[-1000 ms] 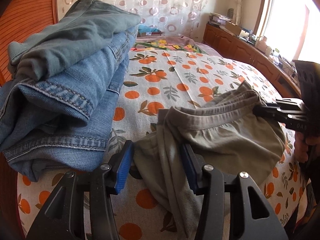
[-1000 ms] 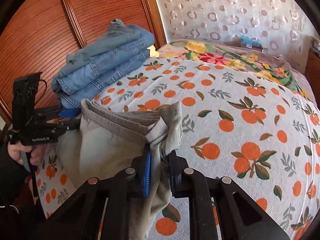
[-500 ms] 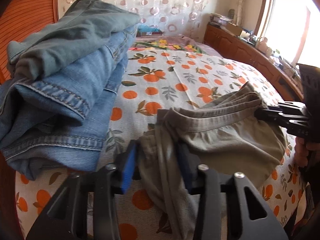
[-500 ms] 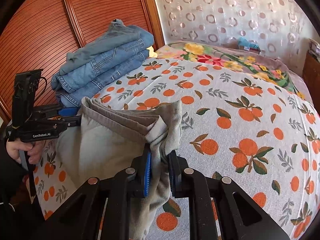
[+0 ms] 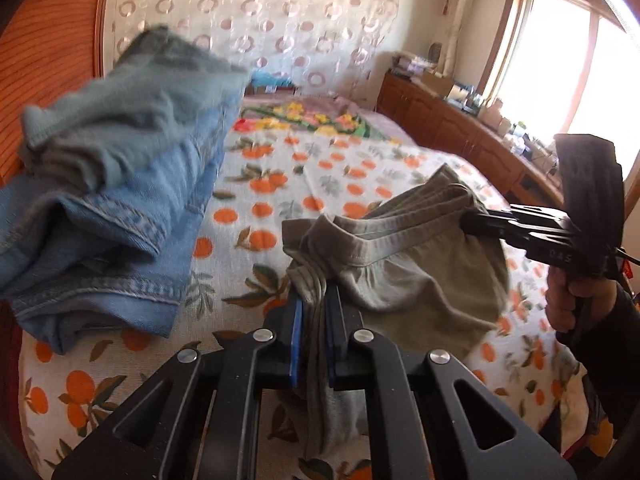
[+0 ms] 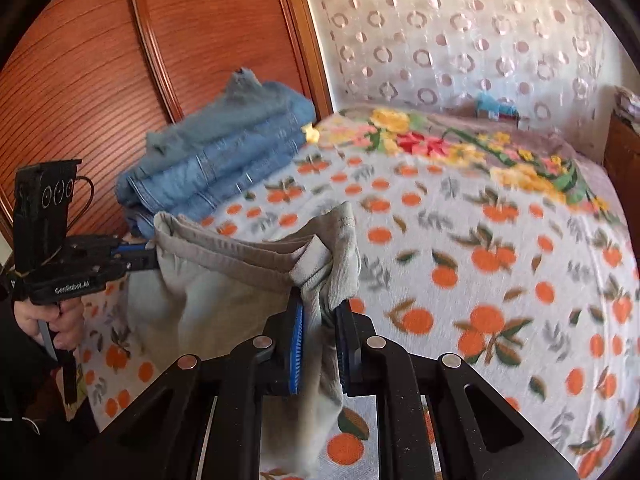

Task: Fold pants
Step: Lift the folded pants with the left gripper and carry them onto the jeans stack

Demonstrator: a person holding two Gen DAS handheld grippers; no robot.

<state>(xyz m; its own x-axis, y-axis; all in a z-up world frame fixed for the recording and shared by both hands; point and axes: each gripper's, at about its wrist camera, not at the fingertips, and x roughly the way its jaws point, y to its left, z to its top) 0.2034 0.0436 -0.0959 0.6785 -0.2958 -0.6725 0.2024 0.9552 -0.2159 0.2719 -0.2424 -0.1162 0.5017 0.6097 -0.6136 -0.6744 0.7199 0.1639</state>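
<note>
The grey-green pants [image 5: 400,272] hang bunched between my two grippers above the orange-print bedspread [image 5: 340,160]. In the left wrist view my left gripper [image 5: 316,300] has one end of the waistband between its blue pads; the jaws are closing tight and the pads press on the cloth. My right gripper [image 5: 472,216] pinches the other end, held by a hand at the right. In the right wrist view my right gripper [image 6: 320,308] is shut on a fold of the pants [image 6: 224,292], and my left gripper [image 6: 148,256] grips the far corner.
A stack of folded blue jeans [image 5: 120,208] lies at the bed's left side, against a wooden headboard [image 6: 100,80]. A floral blanket [image 6: 460,148] covers the far end of the bed. Wooden cabinets [image 5: 460,128] run under the window on the right.
My left gripper's jaws, wide apart around the waistband before, have come together on it. Both grippers have risen a little, lifting the pants' top edge.
</note>
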